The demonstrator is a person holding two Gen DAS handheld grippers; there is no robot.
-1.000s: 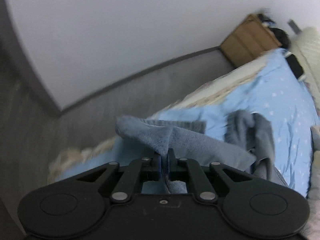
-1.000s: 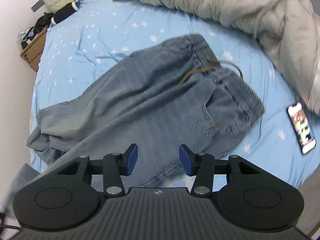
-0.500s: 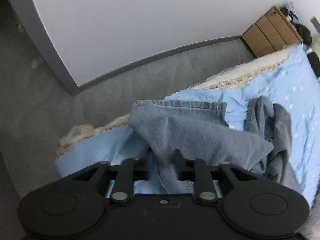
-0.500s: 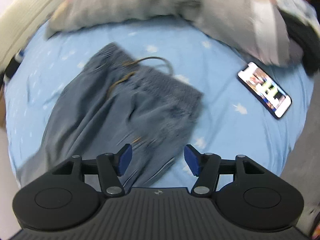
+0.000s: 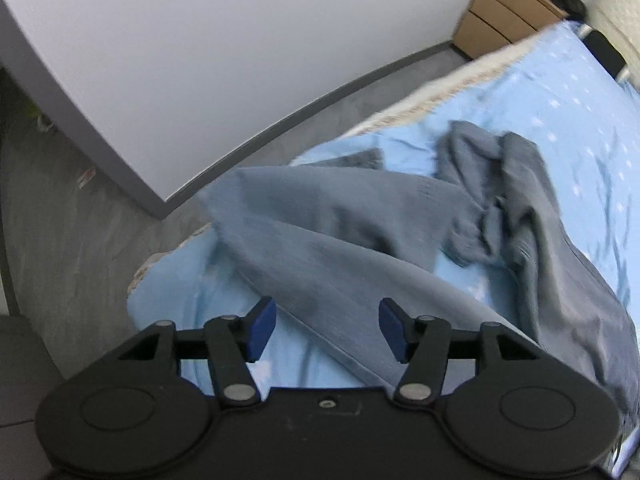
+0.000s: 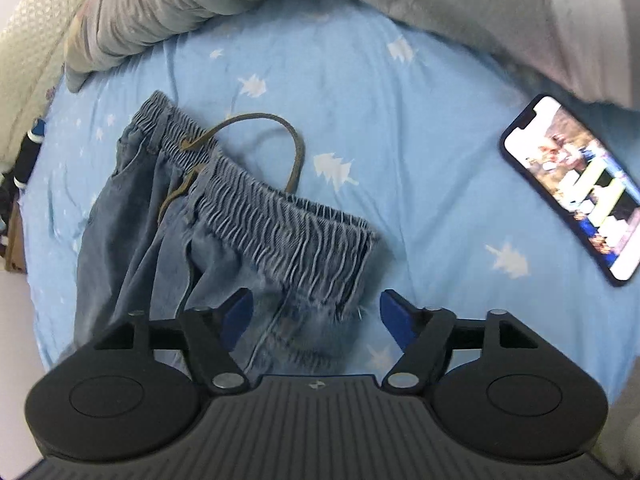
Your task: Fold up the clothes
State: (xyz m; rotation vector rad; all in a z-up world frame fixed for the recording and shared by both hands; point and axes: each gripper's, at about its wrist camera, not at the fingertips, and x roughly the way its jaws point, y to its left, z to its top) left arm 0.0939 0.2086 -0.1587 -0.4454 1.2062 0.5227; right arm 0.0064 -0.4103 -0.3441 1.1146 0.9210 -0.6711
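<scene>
Jeans [image 6: 168, 248] are spread on the blue bed sheet [image 6: 400, 128], waistband [image 6: 288, 220] toward 12 o'clock of the right tool [image 6: 314, 312], legs under the left tool [image 5: 328, 330]. Both tools are held wide, nothing gripped. Risks as judged: drawstring [image 6: 296, 152] loop could be snagged in a waistband pinch; bunched leg [image 5: 492, 208] at 2 o'clock could be folded in creased; phone [image 6: 576, 188] at 2 o'clock could be swept by dragged fabric. No legible brand or writing is seen.
</scene>
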